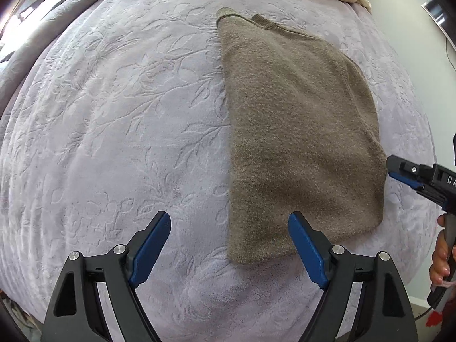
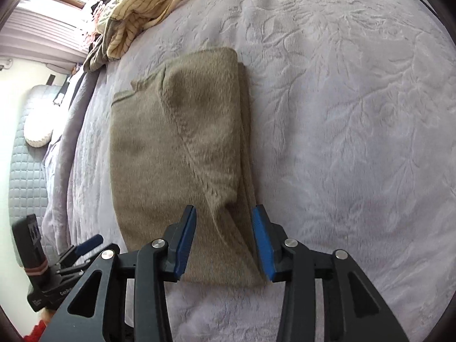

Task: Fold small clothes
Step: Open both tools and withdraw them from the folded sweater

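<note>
While the folded brown garment (image 1: 302, 142) lies flat on the bed's lilac embossed blanket (image 1: 114, 114), both tools stand over its near end. From the left wrist view, the left gripper (image 1: 229, 245) has its jaws spread wide and released, the garment's near left corner lying below and between them, not pinched by either pad. From the right wrist view, the right gripper (image 2: 223, 242) has its jaws partly parted over the garment's near right edge, where the layers show a raised fold; the blue pads stand clear of the cloth. A hand (image 1: 440, 256) grips the right tool's handle at the right. A heap of striped cream clothes (image 2: 136, 2) sits at the bed's far edge, well apart from the garment.
</note>
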`<move>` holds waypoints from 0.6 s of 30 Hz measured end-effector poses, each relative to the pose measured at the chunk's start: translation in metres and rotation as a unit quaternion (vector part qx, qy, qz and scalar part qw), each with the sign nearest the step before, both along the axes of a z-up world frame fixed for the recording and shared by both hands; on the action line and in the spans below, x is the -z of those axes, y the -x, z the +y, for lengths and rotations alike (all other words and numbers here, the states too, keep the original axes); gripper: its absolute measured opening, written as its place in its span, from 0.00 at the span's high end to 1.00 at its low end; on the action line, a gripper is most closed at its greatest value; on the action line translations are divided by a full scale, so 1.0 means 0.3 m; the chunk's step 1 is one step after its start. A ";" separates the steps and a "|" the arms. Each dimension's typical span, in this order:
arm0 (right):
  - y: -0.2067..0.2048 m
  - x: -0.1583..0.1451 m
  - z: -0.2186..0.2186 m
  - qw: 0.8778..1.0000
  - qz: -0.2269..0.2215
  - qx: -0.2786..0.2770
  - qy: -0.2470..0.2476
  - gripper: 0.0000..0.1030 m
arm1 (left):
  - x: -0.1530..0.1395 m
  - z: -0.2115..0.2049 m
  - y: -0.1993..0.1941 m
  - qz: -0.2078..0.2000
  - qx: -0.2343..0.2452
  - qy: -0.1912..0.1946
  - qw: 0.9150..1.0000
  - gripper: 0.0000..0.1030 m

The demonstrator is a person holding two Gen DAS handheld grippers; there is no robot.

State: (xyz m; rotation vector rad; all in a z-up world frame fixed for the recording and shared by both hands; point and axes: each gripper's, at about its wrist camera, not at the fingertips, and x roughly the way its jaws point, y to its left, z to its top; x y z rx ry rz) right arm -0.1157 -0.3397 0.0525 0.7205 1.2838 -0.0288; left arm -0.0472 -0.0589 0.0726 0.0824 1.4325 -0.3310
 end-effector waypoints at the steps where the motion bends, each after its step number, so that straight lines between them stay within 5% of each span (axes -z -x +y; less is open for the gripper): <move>1: -0.024 0.002 -0.012 1.000 -0.004 0.003 -0.003 0.57 | 0.005 0.005 -0.011 0.005 -0.002 0.003 1.000 0.18; 14: -0.125 0.086 -0.118 0.999 0.003 0.008 -0.040 0.54 | 0.016 0.023 -0.148 -0.016 -0.028 -0.001 0.999 0.18; 18: -0.124 0.108 -0.150 0.997 -0.005 0.011 -0.070 0.44 | 0.042 0.015 -0.186 -0.018 -0.031 0.002 0.999 0.18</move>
